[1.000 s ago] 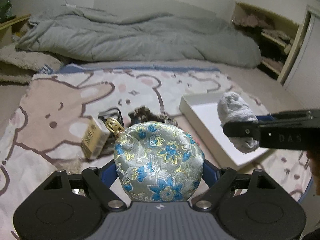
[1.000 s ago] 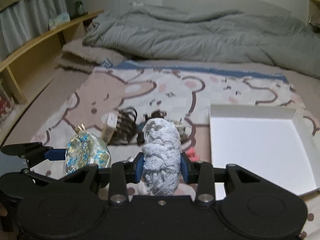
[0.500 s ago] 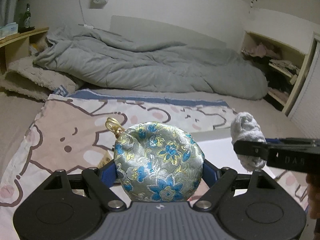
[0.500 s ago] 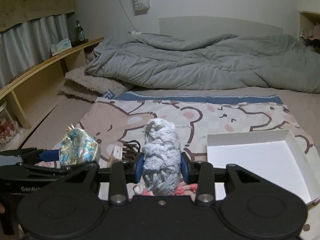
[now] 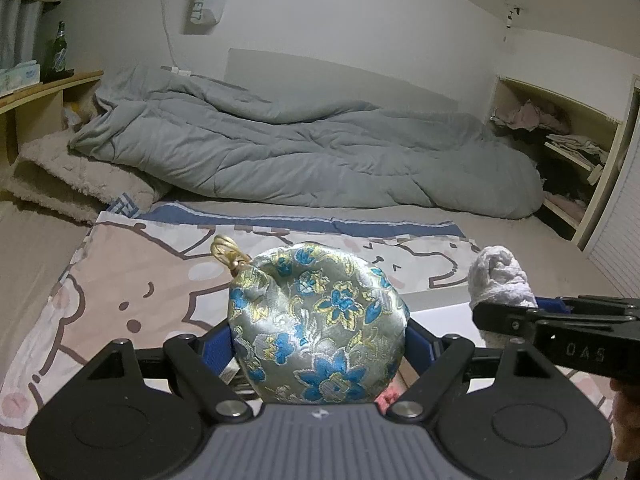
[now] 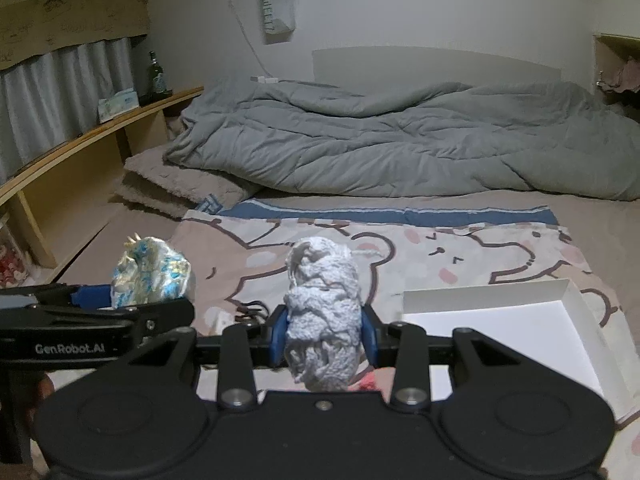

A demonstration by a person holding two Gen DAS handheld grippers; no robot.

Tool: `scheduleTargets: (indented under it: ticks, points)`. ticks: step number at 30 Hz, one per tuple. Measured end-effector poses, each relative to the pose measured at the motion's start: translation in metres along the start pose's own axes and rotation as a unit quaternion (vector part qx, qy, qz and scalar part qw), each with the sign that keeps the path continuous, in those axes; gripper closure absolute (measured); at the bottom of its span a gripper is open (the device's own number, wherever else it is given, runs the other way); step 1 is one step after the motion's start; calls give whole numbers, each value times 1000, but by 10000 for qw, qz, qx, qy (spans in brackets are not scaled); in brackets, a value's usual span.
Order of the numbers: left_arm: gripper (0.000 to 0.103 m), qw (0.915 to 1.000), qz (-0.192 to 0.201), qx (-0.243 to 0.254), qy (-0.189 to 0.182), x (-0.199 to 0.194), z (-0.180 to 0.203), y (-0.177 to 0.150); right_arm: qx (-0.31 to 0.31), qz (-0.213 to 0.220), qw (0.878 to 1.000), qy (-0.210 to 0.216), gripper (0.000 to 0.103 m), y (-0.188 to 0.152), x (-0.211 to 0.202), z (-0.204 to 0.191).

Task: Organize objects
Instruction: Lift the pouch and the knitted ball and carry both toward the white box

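Since the earlier frames both grippers have risen, so we now see more wall and quilt point(image 6: 400, 148) and less of the bear blanket point(image 6: 460, 252), whose small clutter is mostly hidden behind the held things. We note the left gripper point(image 5: 318, 340) pinching a floral pouch point(image 5: 316, 320) held broad face toward the camera, gold loop up-left, while the right gripper point(image 6: 322, 336) clamps a white yarn bundle point(image 6: 322, 312), long axis upright. A white box point(image 6: 520, 332) lies open on the blanket, right of the bundle.
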State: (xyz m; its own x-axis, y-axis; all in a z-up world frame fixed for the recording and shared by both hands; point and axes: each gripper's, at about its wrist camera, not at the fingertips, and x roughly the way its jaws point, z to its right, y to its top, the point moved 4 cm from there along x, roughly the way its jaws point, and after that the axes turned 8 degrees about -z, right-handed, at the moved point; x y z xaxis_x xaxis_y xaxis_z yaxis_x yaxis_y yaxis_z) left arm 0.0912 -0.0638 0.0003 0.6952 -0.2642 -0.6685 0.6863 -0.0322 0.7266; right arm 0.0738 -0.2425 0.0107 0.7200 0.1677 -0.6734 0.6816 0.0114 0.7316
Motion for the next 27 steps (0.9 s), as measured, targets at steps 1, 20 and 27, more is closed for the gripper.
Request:
scheduleTargets:
  ticks: [1, 20, 27]
  points:
    - [19, 10000, -8, 8, 5, 3, 2, 2, 8, -2, 10000, -34, 64, 2, 1, 4]
    - [19, 9983, -343, 270, -373, 110, 83, 31, 460, -416, 9972, -428, 64, 23, 50, 114]
    - [19, 9967, -569, 184, -555, 160, 101, 37, 598, -585, 9950, -543, 64, 28, 86, 155]
